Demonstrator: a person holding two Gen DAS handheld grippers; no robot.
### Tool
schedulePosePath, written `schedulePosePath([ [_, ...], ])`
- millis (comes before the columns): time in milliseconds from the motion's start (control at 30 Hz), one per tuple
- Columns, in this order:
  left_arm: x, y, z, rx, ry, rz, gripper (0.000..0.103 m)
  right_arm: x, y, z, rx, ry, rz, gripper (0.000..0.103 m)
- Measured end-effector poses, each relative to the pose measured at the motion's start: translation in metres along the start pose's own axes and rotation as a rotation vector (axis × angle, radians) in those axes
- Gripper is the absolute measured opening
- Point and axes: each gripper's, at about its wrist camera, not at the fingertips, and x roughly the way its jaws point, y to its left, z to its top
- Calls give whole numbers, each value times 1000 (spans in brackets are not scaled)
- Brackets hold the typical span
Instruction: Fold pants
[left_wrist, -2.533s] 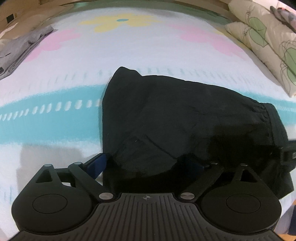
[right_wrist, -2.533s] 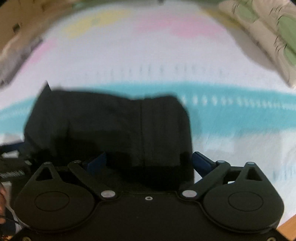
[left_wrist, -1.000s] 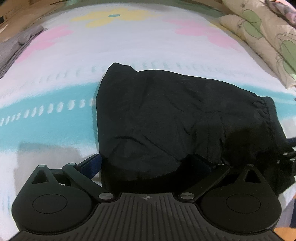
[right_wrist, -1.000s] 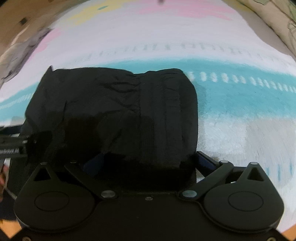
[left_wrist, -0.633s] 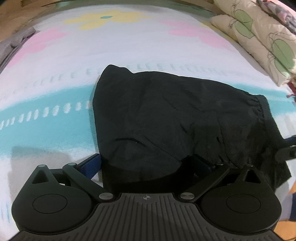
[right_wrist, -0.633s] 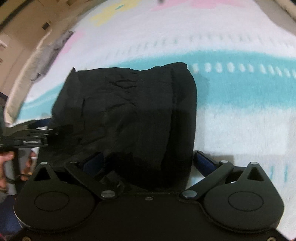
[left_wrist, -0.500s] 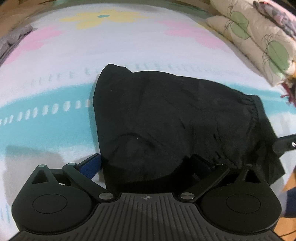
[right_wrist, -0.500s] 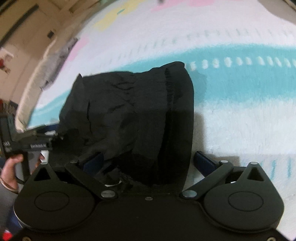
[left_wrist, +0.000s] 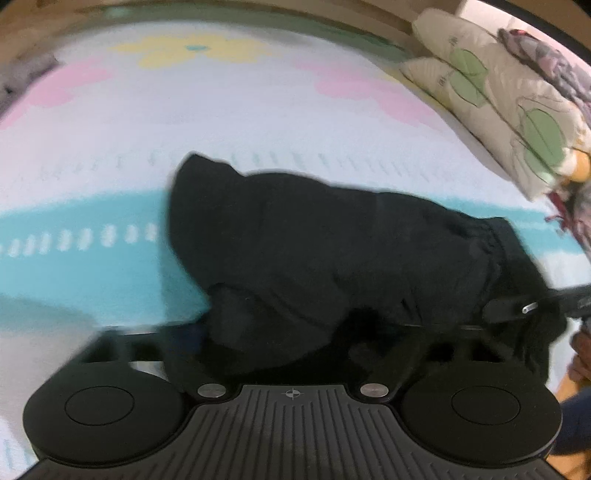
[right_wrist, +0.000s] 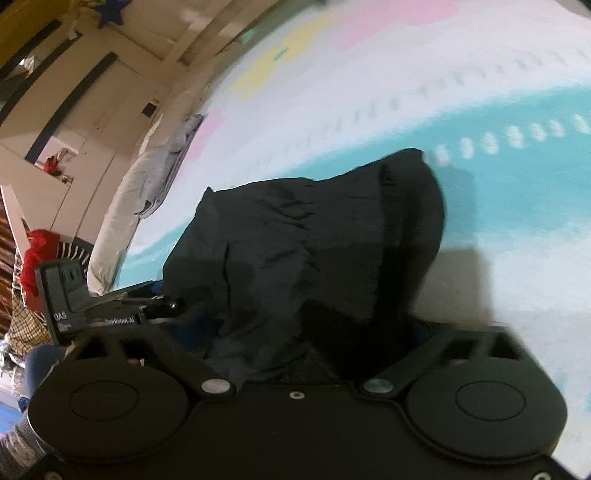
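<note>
Bunching between both closing jaws, the black pants (left_wrist: 332, 251) lie gripped at their near edge.

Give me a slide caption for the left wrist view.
Left claw closing on the near edge of folded black pants on a pastel flowered blanket.

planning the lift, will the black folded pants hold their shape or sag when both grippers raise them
The black folded pants will probably sag: the cloth already wrinkles and bunches at the left gripper and right gripper, whose jaws have just been closing on it. Layers may slide apart. Likely light on the plush pastel blanket.
</note>
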Motion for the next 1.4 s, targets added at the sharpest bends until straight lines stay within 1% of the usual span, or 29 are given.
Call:
schedulePosePath([
  [33, -2, -1, 0, 2, -5, 4, 50, 4, 4, 0, -10, 11, -54, 34],
  [67, -3, -3, 0, 3, -8, 8, 39, 2, 4, -2, -12, 16, -91, 34],
  [100, -6, -7, 0, 13, -12, 18, 31, 2, 6, -3, -7, 6, -102, 34],
  [167, -13, -17, 1, 55, -39, 53, 25, 1, 16, -4, -26, -2, -140, 31],
  [233, -21, -30, 2, 110, -64, 93, 22, 0, 33, -5, -72, -15, -177, 29],
  [300, -31, -41, 4, 152, -98, 115, 18, -4, 47, -5, -103, -24, -212, 28],
  [400, -46, -47, 16, 165, -147, 130, 16, -14, 70, 0, -148, -55, -242, 27],
  [500, -54, -46, 44, 163, -199, 151, 16, -21, 87, 18, -165, -97, -242, 26],
  [567, -52, -44, 68, 153, -220, 159, 16, -21, 96, 39, -191, -117, -250, 26],
  [667, -45, -38, 107, 139, -242, 166, 16, -15, 107, 79, -203, -135, -260, 26],
  [700, -40, -35, 122, 136, -241, 168, 16, -12, 109, 89, -212, -141, -265, 26],
  [767, -29, -28, 139, 125, -235, 164, 16, -4, 112, 115, -214, -146, -273, 26],
  [833, -11, -20, 152, 111, -215, 168, 21, 8, 110, 139, -198, -146, -279, 26],
  [867, 1, -15, 154, 101, -206, 178, 28, 15, 108, 147, -198, -143, -285, 28],
  [900, 14, -10, 154, 96, -188, 204, 36, 23, 104, 155, -199, -141, -293, 30],
  [933, 28, -5, 151, 96, -153, 254, 36, 33, 97, 162, -196, -139, -308, 38],
  [967, 41, 1, 147, 104, -113, 311, 36, 44, 88, 165, -185, -138, -343, 58],
  [1000, 50, 7, 143, 107, -85, 356, 36, 54, 78, 168, -166, -124, -391, 71],
  [1033, 52, 12, 138, 93, -81, 381, 36, 64, 65, 169, -135, -106, -462, 89],
  [1067, 52, 17, 136, 65, -88, 383, 36, 71, 53, 168, -112, -101, -540, 86],
  [1100, 49, 22, 134, 32, -96, 367, 36, 74, 45, 165, -108, -105, -578, 84],
  [1133, 45, 27, 133, -5, -104, 338, 36, 73, 39, 163, -108, -115, -590, 84],
  [1200, 41, 30, 136, -53, -112, 296, 37, 66, 33, 159, -84, -152, -581, 85],
  [1267, 37, 27, 136, -76, -116, 267, 41, 55, 35, 155, -57, -216, -553, 88],
  [1333, 37, 19, 134, -64, -113, 243, 44, 44, 41, 148, -47, -281, -513, 92],
  [1400, 41, 9, 130, -24, -98, 217, 47, 44, 51, 141, -67, -305, -485, 95],
])
